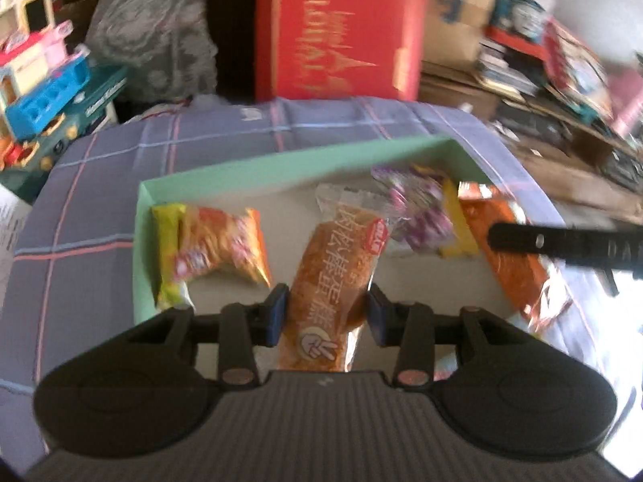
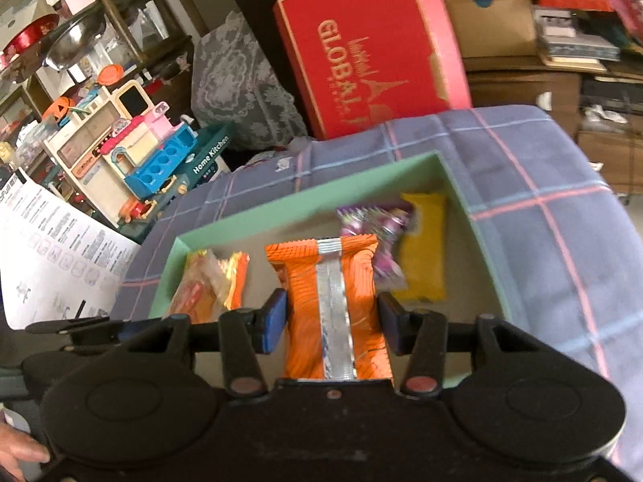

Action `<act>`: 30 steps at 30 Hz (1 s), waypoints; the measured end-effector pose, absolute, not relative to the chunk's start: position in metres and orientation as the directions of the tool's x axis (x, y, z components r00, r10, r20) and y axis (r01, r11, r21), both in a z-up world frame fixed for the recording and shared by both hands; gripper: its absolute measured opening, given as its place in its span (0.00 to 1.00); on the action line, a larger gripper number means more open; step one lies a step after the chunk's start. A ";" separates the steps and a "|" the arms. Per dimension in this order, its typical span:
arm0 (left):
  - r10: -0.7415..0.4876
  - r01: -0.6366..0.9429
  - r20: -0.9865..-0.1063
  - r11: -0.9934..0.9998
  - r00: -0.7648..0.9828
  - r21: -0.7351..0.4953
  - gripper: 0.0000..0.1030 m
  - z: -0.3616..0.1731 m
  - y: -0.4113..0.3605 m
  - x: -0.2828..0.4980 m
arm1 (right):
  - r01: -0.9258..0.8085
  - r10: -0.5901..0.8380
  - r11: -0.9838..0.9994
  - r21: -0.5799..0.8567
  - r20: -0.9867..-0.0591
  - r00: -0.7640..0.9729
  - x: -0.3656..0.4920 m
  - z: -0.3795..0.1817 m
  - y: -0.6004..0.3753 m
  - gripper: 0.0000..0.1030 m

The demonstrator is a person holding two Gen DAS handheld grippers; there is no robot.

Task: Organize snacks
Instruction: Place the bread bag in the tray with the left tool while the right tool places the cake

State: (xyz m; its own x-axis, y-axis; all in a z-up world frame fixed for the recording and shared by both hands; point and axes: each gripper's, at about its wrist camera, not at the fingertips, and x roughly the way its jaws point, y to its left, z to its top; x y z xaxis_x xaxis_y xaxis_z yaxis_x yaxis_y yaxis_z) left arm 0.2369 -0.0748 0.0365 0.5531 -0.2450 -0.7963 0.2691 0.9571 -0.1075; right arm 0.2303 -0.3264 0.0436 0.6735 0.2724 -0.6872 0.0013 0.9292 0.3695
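— What's in your left tool (image 1: 326, 310)?

— A bread snack in a clear wrapper (image 1: 330, 281), pinched across its middle by both blue pads. It hangs over the green box (image 1: 281, 160), which sits on the plaid-covered table (image 1: 80, 184).

— And the right tool (image 2: 332, 321)?

— It grips an orange packet with a silver seam (image 2: 333, 301), seam facing me, pads pressed on both edges, also over the box.

— What lies in the box already?

— At the left end, an orange-and-yellow snack bag (image 1: 217, 241). At the right end, a purple packet (image 2: 377, 233) lying partly on a yellow packet (image 2: 422, 257).

— Anything behind?

— A red carton (image 2: 361, 52) stands just beyond the table, and a toy kitchen (image 2: 120, 152) off to the left.
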 end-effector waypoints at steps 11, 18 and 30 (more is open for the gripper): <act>-0.194 0.213 -0.825 0.973 0.530 -0.092 0.39 0.005 -0.076 0.313 | 0.005 0.281 0.930 0.367 -0.721 0.633 0.317 0.013 -0.290 0.46; -0.187 0.173 -0.820 0.979 0.540 -0.109 0.71 -0.006 -0.077 0.326 | 0.024 0.289 0.919 0.393 -0.717 0.634 0.337 0.005 -0.290 0.53; -0.201 0.191 -0.822 0.975 0.533 -0.115 1.00 0.005 -0.084 0.301 | -0.002 0.282 0.926 0.379 -0.685 0.671 0.317 0.021 -0.292 1.00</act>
